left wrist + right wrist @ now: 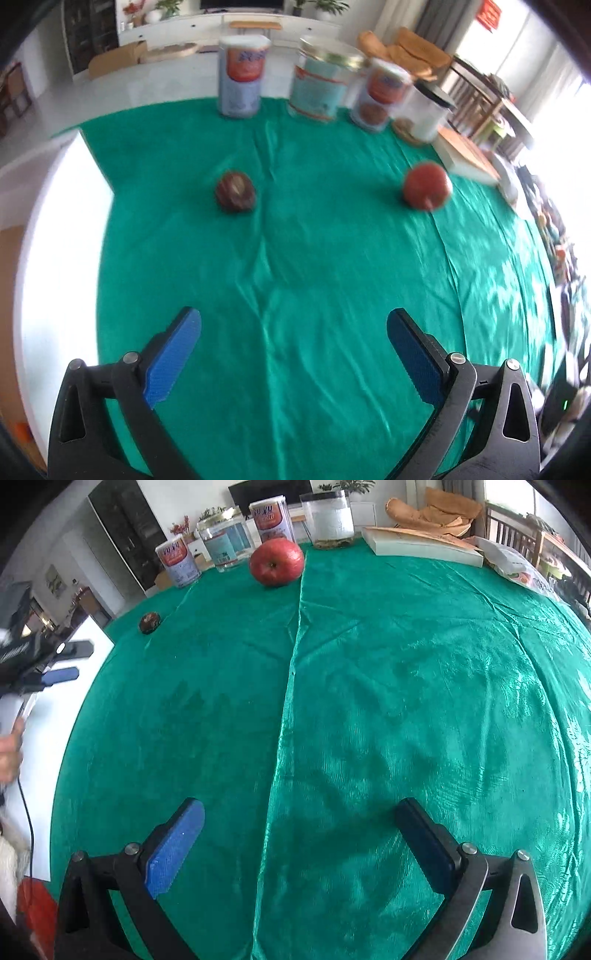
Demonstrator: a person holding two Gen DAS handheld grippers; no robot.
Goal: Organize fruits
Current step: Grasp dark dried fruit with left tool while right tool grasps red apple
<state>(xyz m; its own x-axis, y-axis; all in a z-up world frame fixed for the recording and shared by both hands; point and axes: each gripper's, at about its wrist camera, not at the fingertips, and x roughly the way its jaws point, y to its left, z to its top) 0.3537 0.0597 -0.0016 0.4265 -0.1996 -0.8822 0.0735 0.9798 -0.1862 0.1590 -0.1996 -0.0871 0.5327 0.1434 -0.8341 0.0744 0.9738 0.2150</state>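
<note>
Both spread wide and empty, left gripper (293, 326) and right gripper (301, 818), above green cloth (369, 701); red apple (276, 562) right of dark fruit (149, 622), near the cans (177, 560).

Red apple (276, 562) & small dark brown fruit (149, 622), well apart on green cloth (369, 701).

Four canisters (272, 517) and a book (421, 546) line the green cloth's (369, 701) far edge.
</note>
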